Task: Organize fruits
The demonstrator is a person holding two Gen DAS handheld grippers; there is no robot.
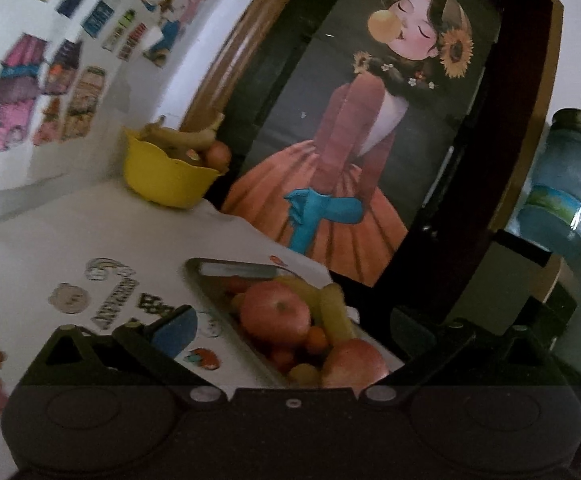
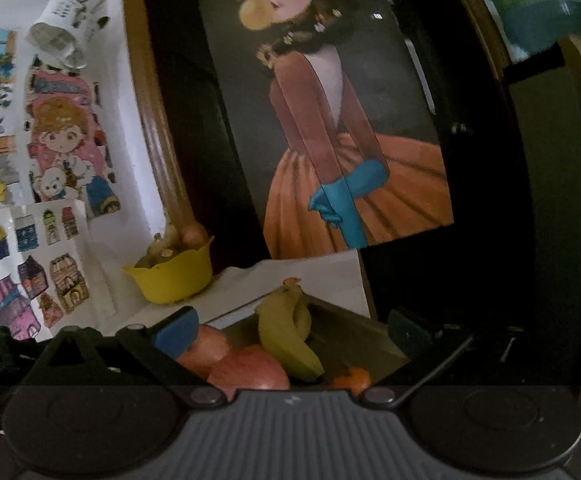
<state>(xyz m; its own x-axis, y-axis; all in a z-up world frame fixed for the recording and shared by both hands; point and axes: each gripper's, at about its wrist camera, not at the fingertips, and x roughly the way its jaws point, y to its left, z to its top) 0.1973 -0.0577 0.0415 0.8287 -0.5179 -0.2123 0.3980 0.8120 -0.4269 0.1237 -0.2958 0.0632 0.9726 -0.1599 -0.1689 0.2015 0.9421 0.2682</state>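
A metal tray (image 1: 210,270) on the white table holds mixed fruit: a red apple (image 1: 276,316), a second apple (image 1: 354,364), a yellow banana (image 1: 336,314) and small oranges (image 1: 316,339). My left gripper (image 1: 290,322) is open and hovers over the tray, holding nothing. In the right wrist view the tray (image 2: 350,328) holds a banana (image 2: 286,340), apples (image 2: 250,370) and an orange (image 2: 352,380). My right gripper (image 2: 290,328) is open just above the fruit, empty. A yellow bowl (image 1: 166,176) with fruit stands at the back; it also shows in the right wrist view (image 2: 178,276).
A large framed picture of a girl in an orange dress (image 1: 350,140) leans behind the table. A water bottle (image 1: 570,176) stands at the right. Stickers cover the white wall (image 1: 30,92) and the tabletop (image 1: 110,292).
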